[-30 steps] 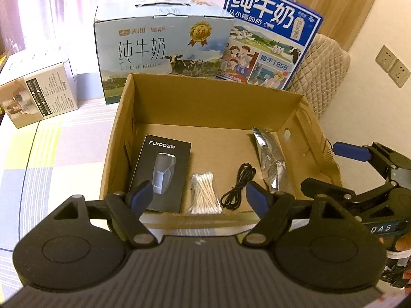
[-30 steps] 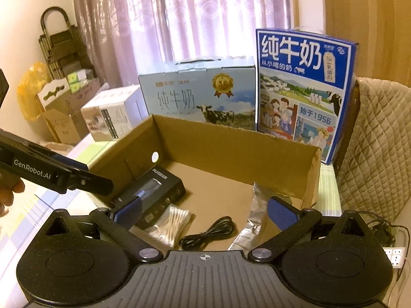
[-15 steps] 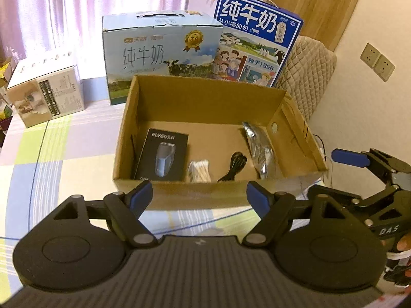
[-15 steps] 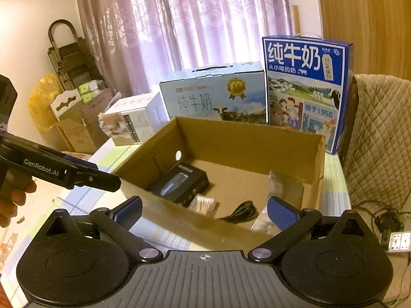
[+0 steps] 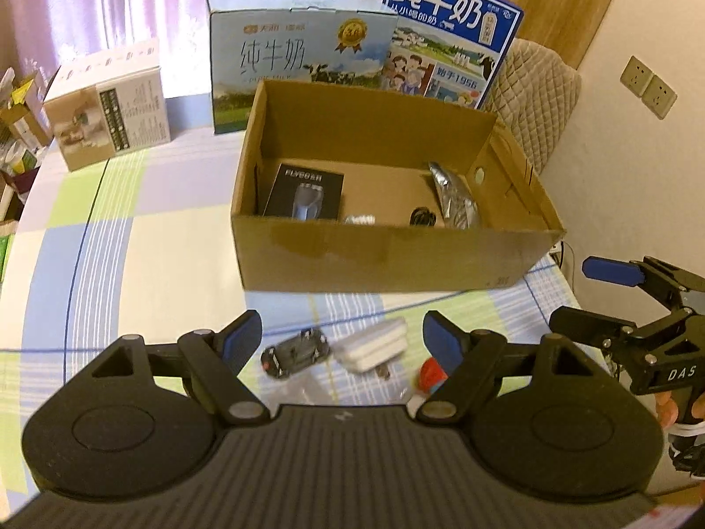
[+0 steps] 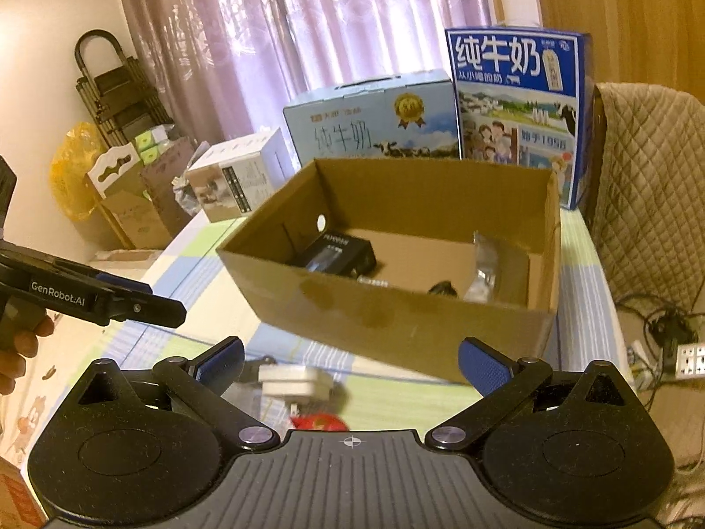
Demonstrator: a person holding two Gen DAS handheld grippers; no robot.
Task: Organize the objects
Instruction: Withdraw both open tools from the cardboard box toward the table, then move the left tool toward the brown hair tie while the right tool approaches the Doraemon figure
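An open-topped cardboard box (image 5: 387, 255) offers access from above; milk cartons (image 5: 299, 57) wall off its far side, small items (image 5: 374, 346) crowd its front.

Ahead of the left gripper (image 5: 341, 337) stands the cardboard box (image 5: 387, 255); in it lie a shaver box (image 5: 304, 191), left, and a foil pouch (image 5: 456, 198), right. Between gripper and box lie a toy car (image 5: 295, 352) and, to its right, a charger (image 5: 374, 344).

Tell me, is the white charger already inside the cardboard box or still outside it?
Outside. The white charger lies on the tablecloth in front of the cardboard box, beside a small black car.
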